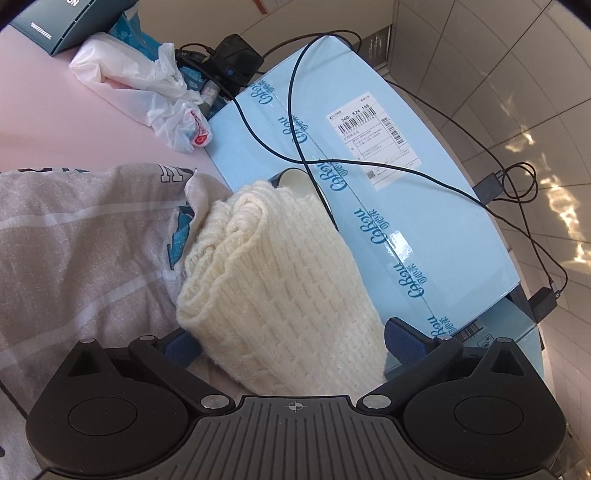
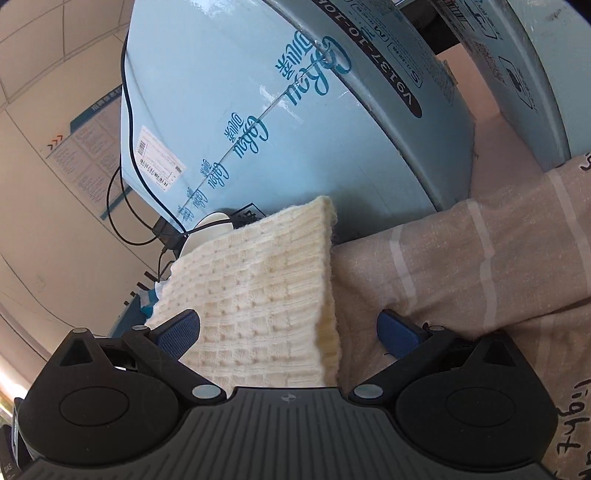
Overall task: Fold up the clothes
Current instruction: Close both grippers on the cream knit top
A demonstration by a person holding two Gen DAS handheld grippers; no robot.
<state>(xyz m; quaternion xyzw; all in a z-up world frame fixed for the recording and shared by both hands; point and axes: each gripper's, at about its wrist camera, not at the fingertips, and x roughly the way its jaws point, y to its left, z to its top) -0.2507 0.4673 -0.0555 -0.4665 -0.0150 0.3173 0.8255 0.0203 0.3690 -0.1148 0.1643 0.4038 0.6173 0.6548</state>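
A cream knitted garment [image 1: 273, 280] lies folded in a bundle on top of a beige striped printed cloth [image 1: 81, 251]. My left gripper [image 1: 293, 341] is open, its blue pads on either side of the bundle's near end. In the right wrist view the cream knit [image 2: 258, 295] lies flat with a folded edge on its right side. My right gripper [image 2: 288, 334] is open; its left pad [image 2: 177, 332] rests on the knit, its right pad [image 2: 400, 334] over the beige cloth [image 2: 480, 266].
A large light blue carton [image 1: 369, 177] with a shipping label lies right behind the knit, black cables [image 1: 303, 110] draped over it. White plastic bags [image 1: 147, 85], a black charger [image 1: 236, 55] and a dark box [image 1: 66, 18] sit on the pink table [image 1: 55, 122]. Tiled floor lies at right.
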